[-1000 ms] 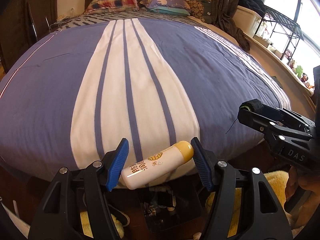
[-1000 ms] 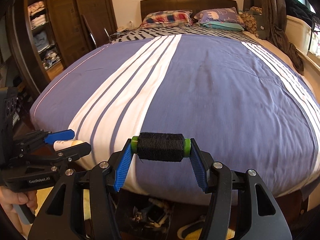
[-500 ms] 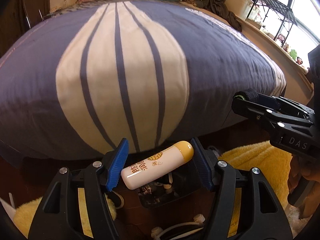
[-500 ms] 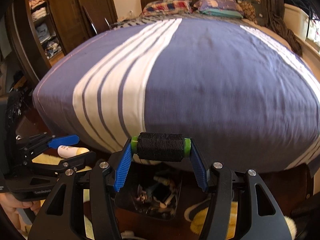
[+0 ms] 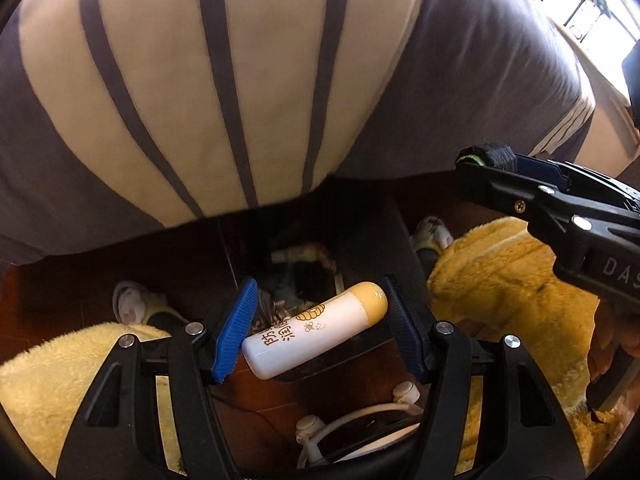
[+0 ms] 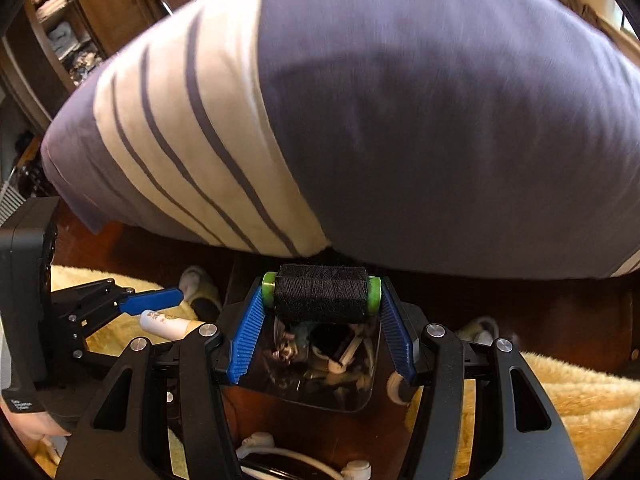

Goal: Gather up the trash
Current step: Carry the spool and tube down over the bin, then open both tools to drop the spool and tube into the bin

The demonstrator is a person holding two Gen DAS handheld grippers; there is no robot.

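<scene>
My left gripper (image 5: pixel 317 305) is shut on a white bottle with a yellow cap (image 5: pixel 316 334), held crosswise between the blue pads. It hangs over a dark trash bin (image 5: pixel 372 240) on the floor at the foot of the bed. My right gripper (image 6: pixel 322 300) is shut on a spool of black thread with green ends (image 6: pixel 322 296), right above the same bin (image 6: pixel 304 398), which holds several scraps. Each gripper shows in the other's view: the right one (image 5: pixel 482 156) with its spool, the left one (image 6: pixel 160 312) with its bottle (image 6: pixel 168 322).
The bed with its purple and white striped cover (image 6: pixel 400 120) overhangs just behind the bin. Yellow fluffy rugs (image 5: pixel 500 280) lie on both sides of the wooden floor. Slippers (image 5: pixel 132 304) and white cables (image 5: pixel 360 412) lie near the bin. Wardrobe shelves (image 6: pixel 60 32) stand far left.
Both grippers have come down from over the bed and tipped downward at its foot. The bin has come into full view beneath them. Both grips are unchanged.
</scene>
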